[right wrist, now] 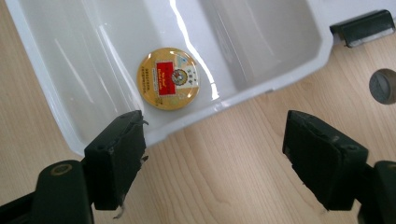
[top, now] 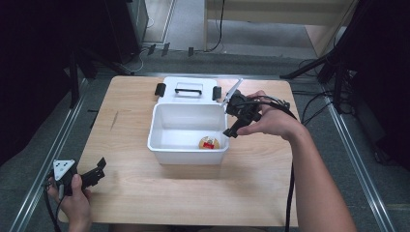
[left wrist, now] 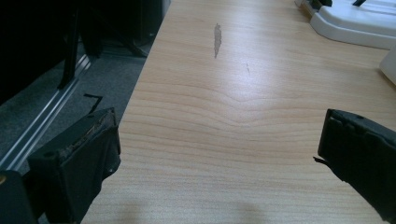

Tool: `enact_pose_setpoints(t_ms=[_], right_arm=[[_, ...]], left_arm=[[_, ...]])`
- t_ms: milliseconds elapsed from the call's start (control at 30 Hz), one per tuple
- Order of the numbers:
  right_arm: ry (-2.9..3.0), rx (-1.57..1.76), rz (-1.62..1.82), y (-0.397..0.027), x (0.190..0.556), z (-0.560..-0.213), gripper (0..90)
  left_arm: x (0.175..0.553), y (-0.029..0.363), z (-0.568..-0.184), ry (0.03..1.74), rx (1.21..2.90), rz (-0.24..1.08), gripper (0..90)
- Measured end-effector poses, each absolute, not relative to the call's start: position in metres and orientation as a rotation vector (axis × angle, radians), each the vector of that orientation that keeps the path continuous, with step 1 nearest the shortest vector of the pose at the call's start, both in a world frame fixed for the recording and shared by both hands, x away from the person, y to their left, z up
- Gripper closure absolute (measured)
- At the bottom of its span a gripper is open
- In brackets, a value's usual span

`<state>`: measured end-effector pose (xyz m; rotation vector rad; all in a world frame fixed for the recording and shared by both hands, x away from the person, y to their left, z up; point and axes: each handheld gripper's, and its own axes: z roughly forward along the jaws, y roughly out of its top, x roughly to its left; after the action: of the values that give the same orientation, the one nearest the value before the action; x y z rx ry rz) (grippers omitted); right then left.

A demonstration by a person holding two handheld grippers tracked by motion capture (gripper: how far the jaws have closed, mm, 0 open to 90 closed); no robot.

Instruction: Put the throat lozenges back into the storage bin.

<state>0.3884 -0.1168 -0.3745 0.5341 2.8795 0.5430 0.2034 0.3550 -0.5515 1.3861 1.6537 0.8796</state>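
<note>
Tin in the box, lid off
Round tin (right wrist: 168, 78) lies in the white box (top: 157, 126); lid (top: 188, 90) waits behind; both grippers, right (right wrist: 224, 158) and left (left wrist: 219, 158), gape empty

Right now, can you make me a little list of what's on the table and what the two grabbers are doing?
table: light wood
white bin: open, mid-table
round gold tin: lies flat inside the bin, red label up
white lid: off, lying behind the bin
left gripper: jaws open, holding nothing, near the table's front left corner
right gripper: jaws open, holding nothing, at the bin's right rim
</note>
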Motion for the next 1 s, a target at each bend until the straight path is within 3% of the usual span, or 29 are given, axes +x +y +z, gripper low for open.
enact_pose_setpoints(t_ms=[267,567,1000], right_arm=[[2.844,0.638,0.563,-0.140,0.387,-0.383,19.0],[2.585,1.040,0.625,-0.174,0.384,-0.411,0.8],[2.307,1.225,0.751,-0.210,0.359,-0.451,0.0]], left_arm=[[0.203,0.355,-0.552,1.654,1.386,0.880,0.0],[0.203,0.355,-0.552,1.656,1.381,0.879,0.0],[0.203,0.356,-0.552,1.655,1.374,0.877,0.0]])
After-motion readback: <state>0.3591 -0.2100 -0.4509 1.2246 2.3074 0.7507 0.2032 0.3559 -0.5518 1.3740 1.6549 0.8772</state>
